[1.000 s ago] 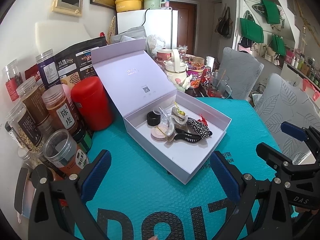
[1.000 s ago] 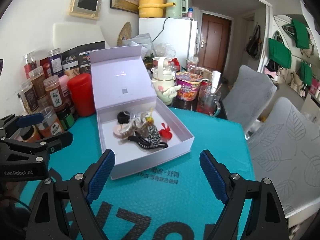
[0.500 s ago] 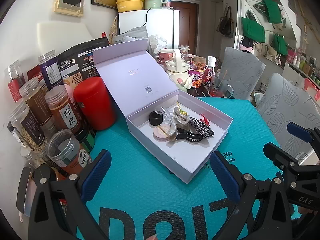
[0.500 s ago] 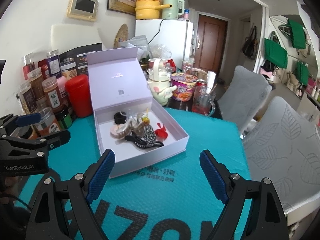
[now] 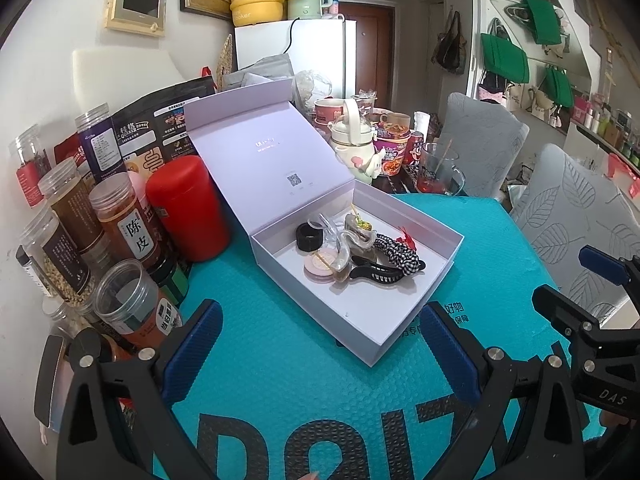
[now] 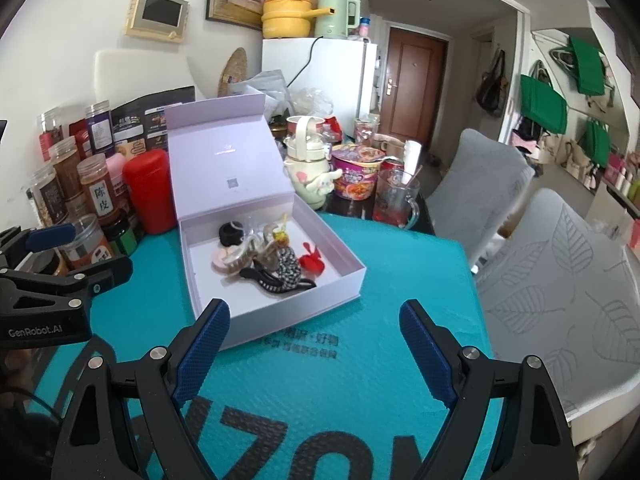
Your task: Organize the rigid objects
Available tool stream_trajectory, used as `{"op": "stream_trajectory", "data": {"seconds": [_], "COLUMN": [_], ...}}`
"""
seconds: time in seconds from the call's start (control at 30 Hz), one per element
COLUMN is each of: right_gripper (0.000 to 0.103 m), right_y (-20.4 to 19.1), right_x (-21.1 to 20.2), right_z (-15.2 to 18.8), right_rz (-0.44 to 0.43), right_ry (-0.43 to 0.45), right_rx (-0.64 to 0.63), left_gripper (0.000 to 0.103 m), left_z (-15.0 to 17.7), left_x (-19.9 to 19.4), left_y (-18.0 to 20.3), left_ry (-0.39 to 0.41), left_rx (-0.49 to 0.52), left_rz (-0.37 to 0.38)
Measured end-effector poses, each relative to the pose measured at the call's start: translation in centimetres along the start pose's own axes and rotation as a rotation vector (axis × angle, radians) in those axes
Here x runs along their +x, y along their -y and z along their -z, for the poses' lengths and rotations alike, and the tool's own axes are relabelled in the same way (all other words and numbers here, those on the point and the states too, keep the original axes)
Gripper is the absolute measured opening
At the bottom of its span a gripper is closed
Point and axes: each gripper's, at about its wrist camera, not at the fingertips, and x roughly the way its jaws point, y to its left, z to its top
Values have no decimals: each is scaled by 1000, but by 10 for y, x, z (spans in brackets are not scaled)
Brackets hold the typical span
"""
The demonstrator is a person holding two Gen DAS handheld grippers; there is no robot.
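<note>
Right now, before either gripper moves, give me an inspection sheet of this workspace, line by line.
Surface: teal padded mat with dark lettering covers the table.
Job's things: white box, lid up; inside lie a black ring, pink compact, black hair claw, checked scrunchie and red bow, piled together.
Clutter: spice jars and red canister left of the box; cream kettle, noodle cup and glass mug behind it.
Grippers: left gripper and right gripper both open, empty, short of the box.
Cables: black cord down the fridge.
Surroundings: two grey chairs, green bags on the wall.
</note>
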Motion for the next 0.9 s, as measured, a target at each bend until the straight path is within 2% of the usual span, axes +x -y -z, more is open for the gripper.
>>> {"op": "stream_trajectory", "data": {"seconds": [0.13, 0.23, 0.9], "right_gripper": [88, 88, 88], "right_y": [4, 5, 10], "right_x": [1, 0, -1], "right_z": [2, 3, 8], "right_rz": [8, 10, 7], "right_ry": [-10, -9, -12], "right_rx": [9, 14, 25], "left_gripper": [101, 101, 101], "left_z": [2, 3, 8], "left_x": [1, 2, 2], "left_y": [4, 5, 12], "left_ry": [-11, -26, -41], "left_rx": [12, 6, 28], "left_rz": [6, 39, 65]}}
